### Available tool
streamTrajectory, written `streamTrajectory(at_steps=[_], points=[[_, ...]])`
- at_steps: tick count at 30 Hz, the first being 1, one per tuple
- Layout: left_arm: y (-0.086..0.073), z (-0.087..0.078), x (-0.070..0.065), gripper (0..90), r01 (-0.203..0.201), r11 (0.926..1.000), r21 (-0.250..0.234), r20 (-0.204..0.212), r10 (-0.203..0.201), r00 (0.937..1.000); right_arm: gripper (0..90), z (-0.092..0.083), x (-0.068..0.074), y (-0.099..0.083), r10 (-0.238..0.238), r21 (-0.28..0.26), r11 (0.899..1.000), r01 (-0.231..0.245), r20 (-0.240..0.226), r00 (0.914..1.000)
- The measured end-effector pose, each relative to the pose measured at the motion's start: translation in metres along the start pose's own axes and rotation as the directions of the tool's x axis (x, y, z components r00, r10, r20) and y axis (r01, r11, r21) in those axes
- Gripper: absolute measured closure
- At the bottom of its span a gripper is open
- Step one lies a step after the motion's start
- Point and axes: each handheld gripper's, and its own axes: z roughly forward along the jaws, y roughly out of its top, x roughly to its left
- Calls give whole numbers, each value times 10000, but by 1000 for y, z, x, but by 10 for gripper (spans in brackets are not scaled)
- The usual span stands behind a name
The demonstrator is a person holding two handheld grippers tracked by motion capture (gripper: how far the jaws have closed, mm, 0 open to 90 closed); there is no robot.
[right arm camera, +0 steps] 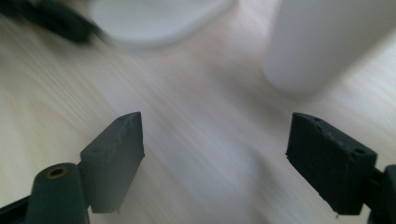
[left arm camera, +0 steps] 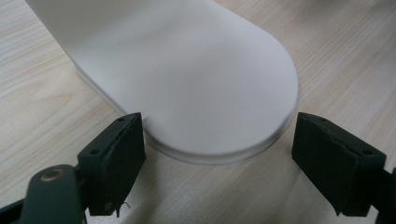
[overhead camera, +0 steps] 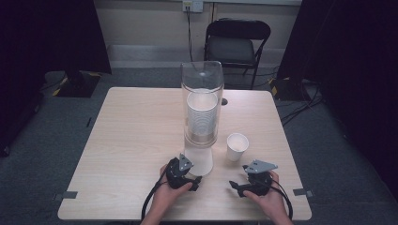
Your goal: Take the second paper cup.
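High view: a cup dispenser (overhead camera: 202, 117) stands mid-table, a paper cup (overhead camera: 237, 146) just to its right. The left gripper (overhead camera: 196, 182) sits at the dispenser's white base, the right gripper (overhead camera: 233, 186) nearby.

Left gripper view: open jaws straddle the base (left arm camera: 196, 79), pads not pressing.

Right gripper view: jaws apart, nothing between; blurred cup (right arm camera: 327, 42) ahead.

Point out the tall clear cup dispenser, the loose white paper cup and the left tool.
Tall clear plastic cup dispenser (overhead camera: 202, 117): high view, tube wall over the cup stack.
Loose white paper cup (overhead camera: 237, 148): high view, side wall.
Left tool (left arm camera: 217, 140): left gripper view, midway between its tips.
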Motion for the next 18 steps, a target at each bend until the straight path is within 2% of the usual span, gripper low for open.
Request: streamTrajectory(at_steps=[1,2,3,6,8,9,10,11,18], points=[[-1,0,0,144,1,10000,-43,96,-1,10000,182,1,7,18,280,-447,9986,-296,-353,9990],[-1,-1,0,144,-88,10000,18,114,88,9999,182,1,7,18,280,-447,9986,-296,-353,9990],[-1,-1,0,144,-107,9999,39,124,106,9999,180,2,14,36,-77,-773,9970,44,-416,9991],[-1,-1,0,143,-165,9998,78,122,164,9998,179,5,21,59,20,-1399,9901,-121,-718,9974],[-1,-1,0,143,-154,9999,72,134,153,9998,167,7,22,66,85,-1513,9883,-191,-706,9975],[-1,-1,0,143,-78,10000,-3,121,78,9999,163,12,24,77,25,-1764,9842,-125,-570,9984],[-1,-1,1,143,-265,9996,20,68,265,9996,163,14,24,81,51,-1813,9833,-148,-540,9985],[-1,-1,1,143,-229,9997,11,72,229,9997,165,17,25,85,12,-1834,9830,-117,-572,9984],[-1,-1,1,142,-227,9997,17,79,227,9997,191,37,32,106,-130,-2278,9737,104,-100,9999]])
